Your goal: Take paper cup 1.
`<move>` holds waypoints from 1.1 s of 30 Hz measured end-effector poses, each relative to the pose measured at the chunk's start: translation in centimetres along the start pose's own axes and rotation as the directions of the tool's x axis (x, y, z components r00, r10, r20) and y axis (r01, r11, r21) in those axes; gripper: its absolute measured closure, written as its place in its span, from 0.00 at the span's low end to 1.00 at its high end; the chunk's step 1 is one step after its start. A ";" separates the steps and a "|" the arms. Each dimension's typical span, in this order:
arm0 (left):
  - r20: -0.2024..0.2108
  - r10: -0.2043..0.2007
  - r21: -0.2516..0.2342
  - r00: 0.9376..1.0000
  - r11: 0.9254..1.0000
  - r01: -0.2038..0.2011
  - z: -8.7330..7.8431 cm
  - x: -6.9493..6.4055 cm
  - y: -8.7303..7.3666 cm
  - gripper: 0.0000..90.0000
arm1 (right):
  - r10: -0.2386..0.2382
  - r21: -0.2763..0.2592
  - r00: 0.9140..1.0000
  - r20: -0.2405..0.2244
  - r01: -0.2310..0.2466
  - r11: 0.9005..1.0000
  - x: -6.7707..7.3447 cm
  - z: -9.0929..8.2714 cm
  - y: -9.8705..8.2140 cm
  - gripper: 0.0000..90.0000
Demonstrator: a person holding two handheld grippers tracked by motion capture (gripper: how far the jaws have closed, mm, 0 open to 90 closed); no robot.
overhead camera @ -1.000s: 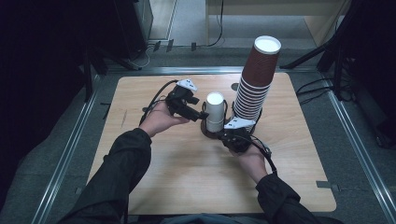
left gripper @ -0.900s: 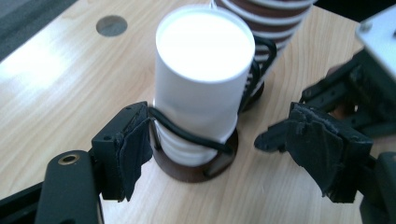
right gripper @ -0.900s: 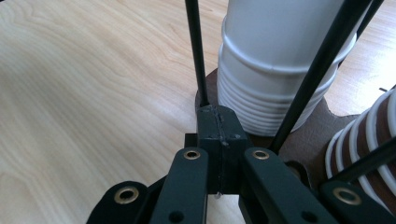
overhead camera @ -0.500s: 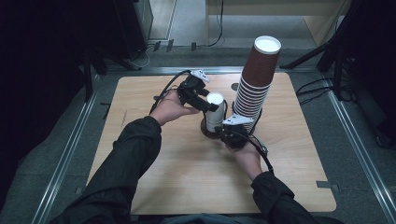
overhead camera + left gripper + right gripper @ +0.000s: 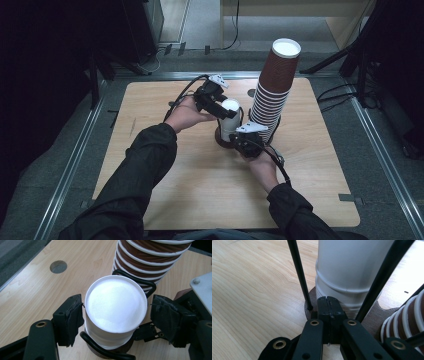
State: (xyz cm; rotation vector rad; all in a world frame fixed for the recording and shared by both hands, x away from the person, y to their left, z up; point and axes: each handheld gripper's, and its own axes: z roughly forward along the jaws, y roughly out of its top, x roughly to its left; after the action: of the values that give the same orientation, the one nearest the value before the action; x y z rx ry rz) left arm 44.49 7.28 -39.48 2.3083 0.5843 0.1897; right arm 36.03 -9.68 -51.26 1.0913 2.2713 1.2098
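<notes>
the tall brown cup stack (image 5: 272,95) leans just beside my target; a bump could topple it. the white cup (image 5: 115,312) sits upside down in the wire holder (image 5: 105,351). my left gripper (image 5: 117,315), just closing, brackets it unpressed; my right gripper (image 5: 329,308) is closed at the holder's base.

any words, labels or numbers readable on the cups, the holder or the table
None: there is no readable text in these pictures.
The white paper cup stack, the brown paper cup stack, the black wire holder and the wooden table are all plain.
</notes>
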 end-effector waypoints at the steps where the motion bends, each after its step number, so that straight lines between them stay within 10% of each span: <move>1: 0.002 0.001 -0.002 1.000 1.000 -0.001 0.1 0.0 0.0 0.31 | -0.005 0.001 1.000 0.000 0.005 1.000 0.0 0.0 0.0 0.99; 33: -0.009 -0.005 0.000 1.000 1.000 0.005 0.2 0.0 0.4 0.38 | 0.000 -0.025 0.999 0.050 0.002 1.000 0.9 0.7 -0.5 0.97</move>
State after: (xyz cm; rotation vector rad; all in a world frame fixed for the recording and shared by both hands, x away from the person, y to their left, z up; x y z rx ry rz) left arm 44.74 6.89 -39.30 2.3065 0.5942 0.1981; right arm 35.66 -8.72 -52.01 1.0988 2.2130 1.1939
